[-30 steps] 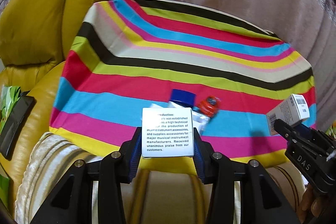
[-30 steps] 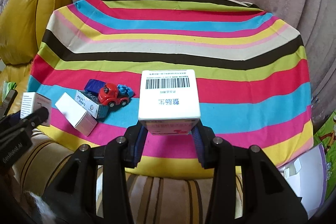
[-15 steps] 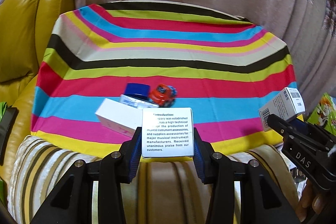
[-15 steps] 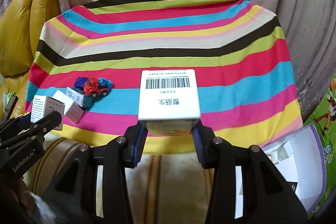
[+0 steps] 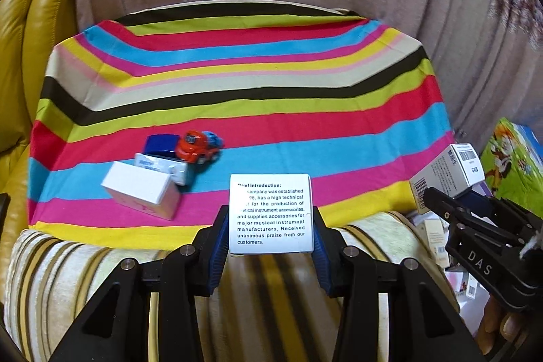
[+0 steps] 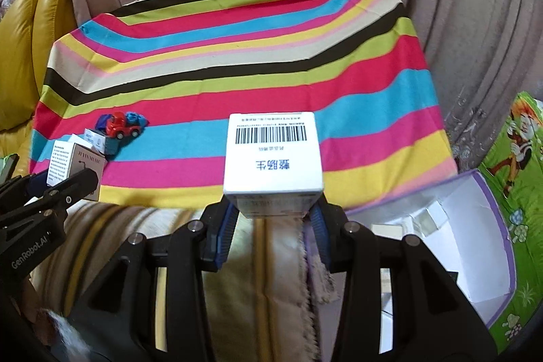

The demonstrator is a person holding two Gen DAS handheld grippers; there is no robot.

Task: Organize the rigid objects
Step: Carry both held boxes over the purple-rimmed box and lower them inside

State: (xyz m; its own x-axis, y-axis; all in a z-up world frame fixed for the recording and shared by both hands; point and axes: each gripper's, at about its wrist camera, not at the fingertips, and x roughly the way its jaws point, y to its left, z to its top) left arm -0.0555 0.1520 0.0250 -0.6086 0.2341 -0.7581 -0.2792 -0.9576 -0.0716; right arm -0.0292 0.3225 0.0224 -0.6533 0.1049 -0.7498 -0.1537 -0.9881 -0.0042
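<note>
My left gripper (image 5: 269,234) clamps the music-accessory box (image 5: 270,212); my right gripper (image 6: 271,219) clamps the barcode box (image 6: 272,155). Both have swung rightward off the striped cloth (image 5: 237,83) within the last second. The open purple-edged carton (image 6: 458,246) now shows at right, probably the drop point.

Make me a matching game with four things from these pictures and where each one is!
Things:
1. toy truck
2. barcode box
3. music box
4. purple-edged box

Places:
A. held in the left gripper
B. open, beside the striped cloth on the right
C. held in the right gripper
D. on the striped cloth, beside two small boxes

Pairs: 1-D, 2-C, 3-A, 4-B
</note>
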